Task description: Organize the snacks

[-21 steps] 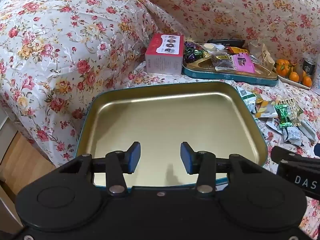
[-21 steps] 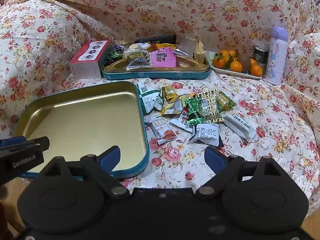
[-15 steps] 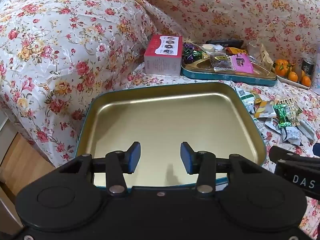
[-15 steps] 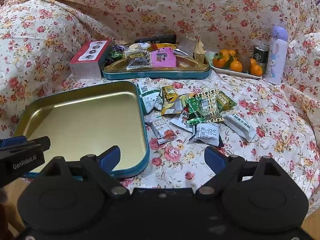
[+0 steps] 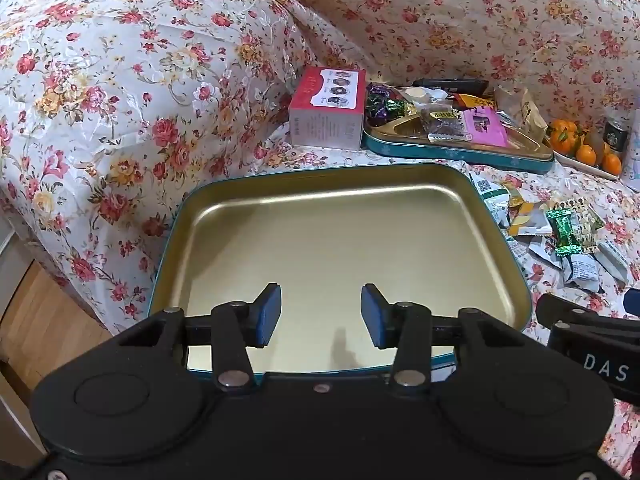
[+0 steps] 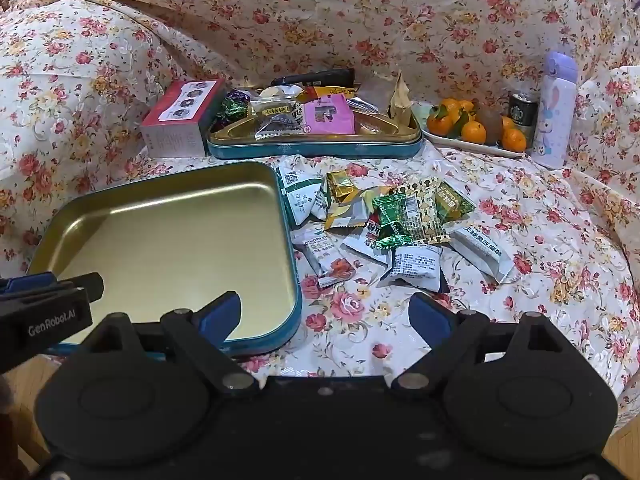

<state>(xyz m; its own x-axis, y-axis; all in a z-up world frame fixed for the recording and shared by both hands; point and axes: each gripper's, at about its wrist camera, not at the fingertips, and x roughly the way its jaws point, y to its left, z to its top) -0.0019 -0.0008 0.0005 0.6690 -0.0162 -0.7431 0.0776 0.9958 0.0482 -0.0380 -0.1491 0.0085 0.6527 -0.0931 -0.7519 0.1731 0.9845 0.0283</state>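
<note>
Sorting not yet begun: right gripper (image 6: 324,314) wide, holding nothing, left gripper (image 5: 321,316) parted and bare over the empty tin (image 5: 400,184). Loose snacks (image 6: 396,228) heaped just ahead of the right gripper, beside the tin. Next, probably: reach forward, close on one wrapper.

The empty tin tray (image 5: 496,216) is smooth gold-toned metal with a soft sheen, its outer wall painted teal. Beside it, the snack wrappers (image 6: 404,220) are glossy crinkled foil and plastic. Under the tray, the flowered cover (image 6: 520,216) looks like matt cloth.

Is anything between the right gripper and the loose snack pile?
Nothing visible. The right gripper is open over bare floral cloth, with the snack pile just beyond. The empty tin sits beside the pile.
</note>
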